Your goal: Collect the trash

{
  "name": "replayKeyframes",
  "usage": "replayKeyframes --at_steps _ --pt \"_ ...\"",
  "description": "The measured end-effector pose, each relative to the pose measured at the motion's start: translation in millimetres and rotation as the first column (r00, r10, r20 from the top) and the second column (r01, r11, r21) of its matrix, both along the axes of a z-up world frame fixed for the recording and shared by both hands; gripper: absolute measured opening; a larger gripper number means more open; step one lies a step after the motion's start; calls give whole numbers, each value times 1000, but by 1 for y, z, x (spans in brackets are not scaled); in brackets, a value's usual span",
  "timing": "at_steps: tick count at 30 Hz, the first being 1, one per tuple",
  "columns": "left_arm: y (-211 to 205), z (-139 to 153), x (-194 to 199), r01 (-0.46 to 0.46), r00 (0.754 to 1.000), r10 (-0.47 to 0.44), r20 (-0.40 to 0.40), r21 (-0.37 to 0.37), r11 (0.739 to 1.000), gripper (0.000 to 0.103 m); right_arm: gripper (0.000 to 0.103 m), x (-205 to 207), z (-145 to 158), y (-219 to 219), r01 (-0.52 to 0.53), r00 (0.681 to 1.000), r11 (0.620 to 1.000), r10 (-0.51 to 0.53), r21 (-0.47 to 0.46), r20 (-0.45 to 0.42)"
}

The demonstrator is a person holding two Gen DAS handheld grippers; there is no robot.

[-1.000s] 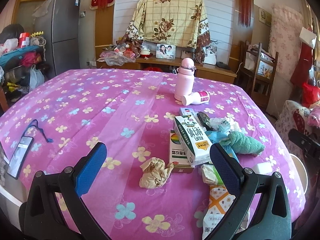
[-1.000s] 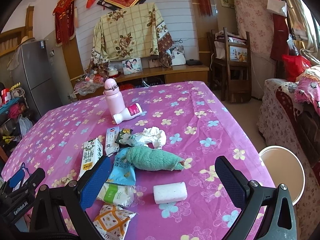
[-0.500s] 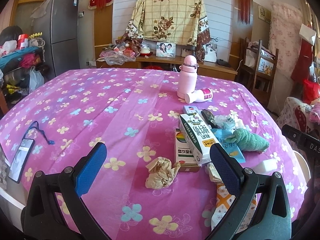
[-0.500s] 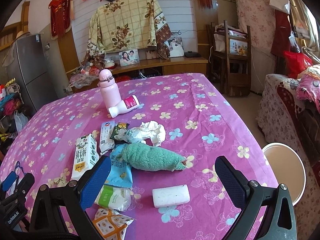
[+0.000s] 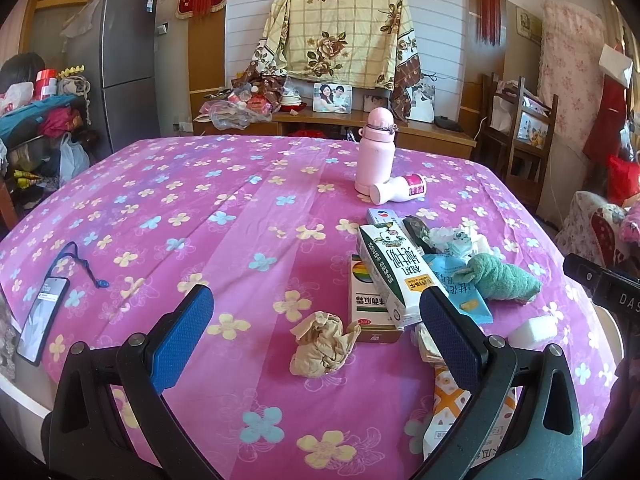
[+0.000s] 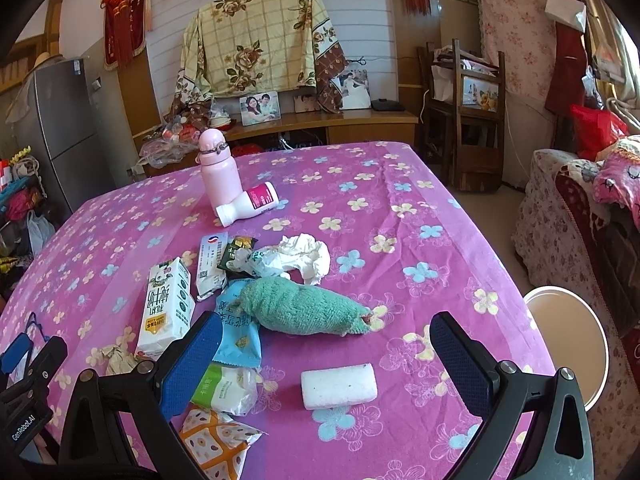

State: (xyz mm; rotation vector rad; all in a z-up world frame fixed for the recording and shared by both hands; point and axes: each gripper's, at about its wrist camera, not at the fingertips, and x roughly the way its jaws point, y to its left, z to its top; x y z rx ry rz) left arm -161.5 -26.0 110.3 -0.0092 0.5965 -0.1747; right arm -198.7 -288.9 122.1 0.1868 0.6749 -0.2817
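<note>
- Pink flowered cloth covers the table [image 5: 160, 208], and the trash sits bunched on the side toward the right hand, probably so it can be picked off piece by piece
- Crumpled brown paper [image 5: 322, 344] lies alone, just in front of the left gripper [image 5: 316, 332] and lined up between its wide-spread blue pads, so I judge it the first pick
- Behind the paper a milk carton [image 5: 394, 276] leans across a flat medicine box [image 5: 368, 308], touching it; snack wrappers lie beside them
- White tissue [image 6: 304, 256], a green rolled towel [image 6: 304, 312] and a blue snack bag [image 6: 240, 332] overlap in one heap; the towel may not be trash at all
- White foam block [image 6: 339, 386] rests apart from the heap, between the fingers of the right gripper [image 6: 326, 354], which is also spread wide and holds nothing
- Pink flask [image 5: 375, 152] stands upright with a small white bottle [image 5: 398, 194] lying against its base, well behind the litter
- Round white bin [image 6: 568, 344] waits on the floor just off the table's right edge, a short carry for anything grabbed
- Both tools hover low and level near the table's front edge, pointing across it, neither touching anything yet
</note>
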Motion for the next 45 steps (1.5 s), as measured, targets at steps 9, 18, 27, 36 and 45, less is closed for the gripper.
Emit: replayKeyframes --at_steps 9,18,27,36,45 --pt "-1 0 0 -6 1000 6 0 3 1000 102 103 -1 0 4 -9 1000 1000 9 -16 -3" --pt "-1 -1 0 -5 1000 5 -2 3 1000 102 103 -1 0 3 -8 1000 1000 8 -15 -2" --pt "-1 -1 1 -6 1000 6 -1 5 1000 102 103 -3 0 2 -5 1000 1000 5 -17 1" --pt "-2 -1 0 -6 1000 6 1 9 1000 103 103 -3 -2 0 -7 1000 1000 7 -19 -3" --pt "2 -2 1 -13 1000 13 5 15 1000 103 103 -5 -7 -5 -18 999 999 16 -36 -31"
